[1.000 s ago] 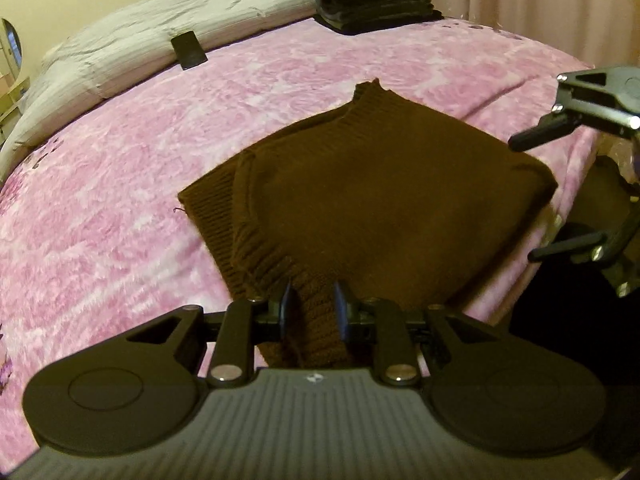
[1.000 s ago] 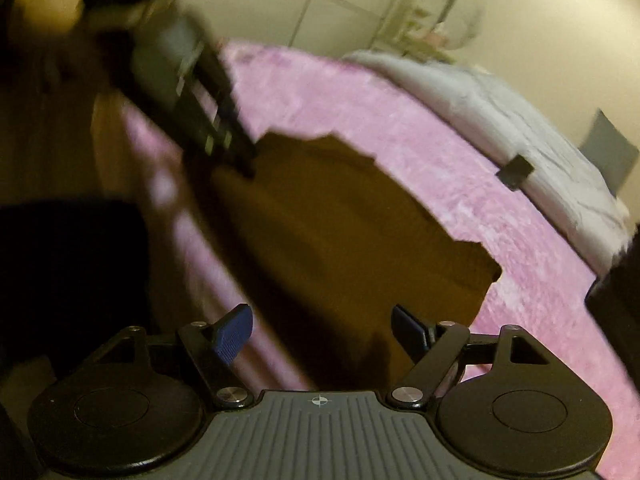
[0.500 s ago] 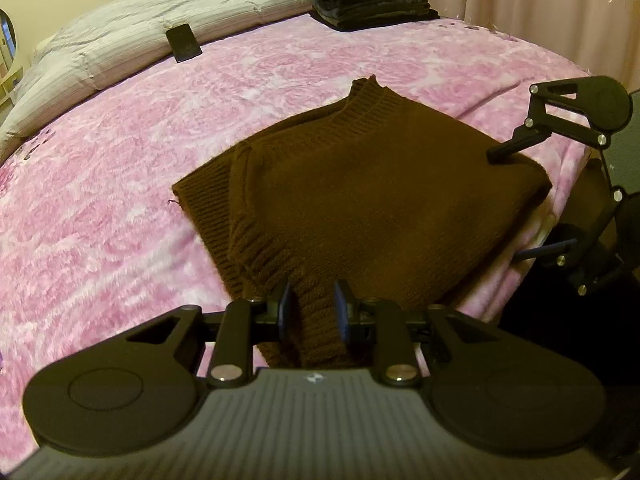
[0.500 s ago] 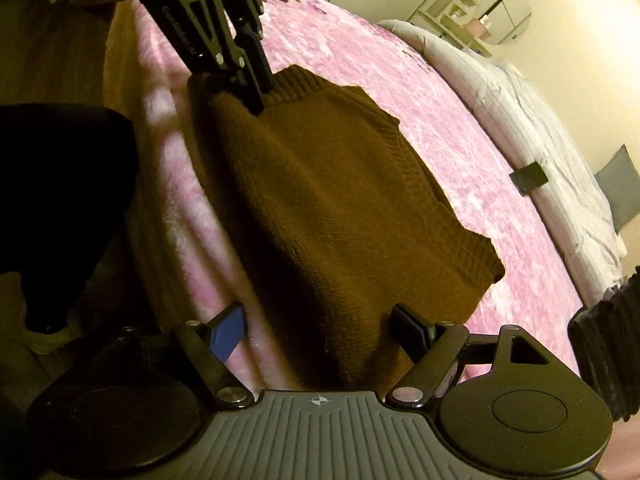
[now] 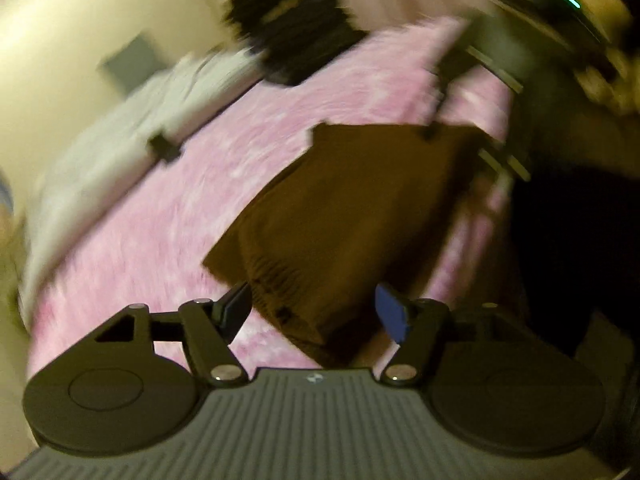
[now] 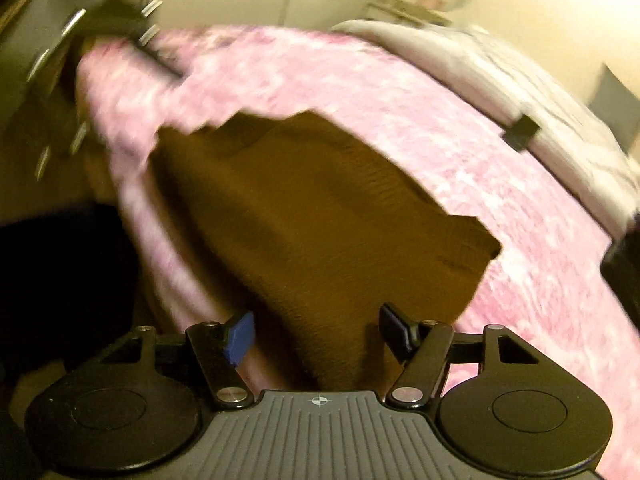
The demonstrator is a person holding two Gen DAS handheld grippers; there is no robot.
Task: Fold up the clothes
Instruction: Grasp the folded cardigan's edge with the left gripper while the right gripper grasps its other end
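Both wrist views are smeared with motion blur, so fine detail is lost. In the left wrist view, at nine o'clock a pale grey duvet (image 5: 100, 152) runs along the far side of the bed, with a small dark flat object (image 5: 162, 148) lying on it, too blurred to identify. A pink patterned blanket (image 5: 168, 220) covers the bed across the middle. At the centre lies the folded brown knitted sweater (image 5: 348, 216), flat on the blanket near the bed's near edge, its ribbed hem pointing toward six o'clock. At twelve o'clock a stack of dark folded clothes (image 5: 292, 28) sits at the far end of the bed. At six o'clock the left gripper (image 5: 316, 312) has its jaws spread wide, one on each side of the sweater's near corner, with nothing held between them. At two o'clock a blurred dark streak touches the sweater's far edge; it cannot be made out. In the right wrist view, the same sweater (image 6: 312, 208) fills the centre on the pink blanket (image 6: 440, 140), close to the bed edge at nine o'clock. At six o'clock the right gripper (image 6: 316, 332) is also wide open, its fingers straddling the sweater's near edge without pinching it. The duvet (image 6: 500, 80) lies toward two o'clock.
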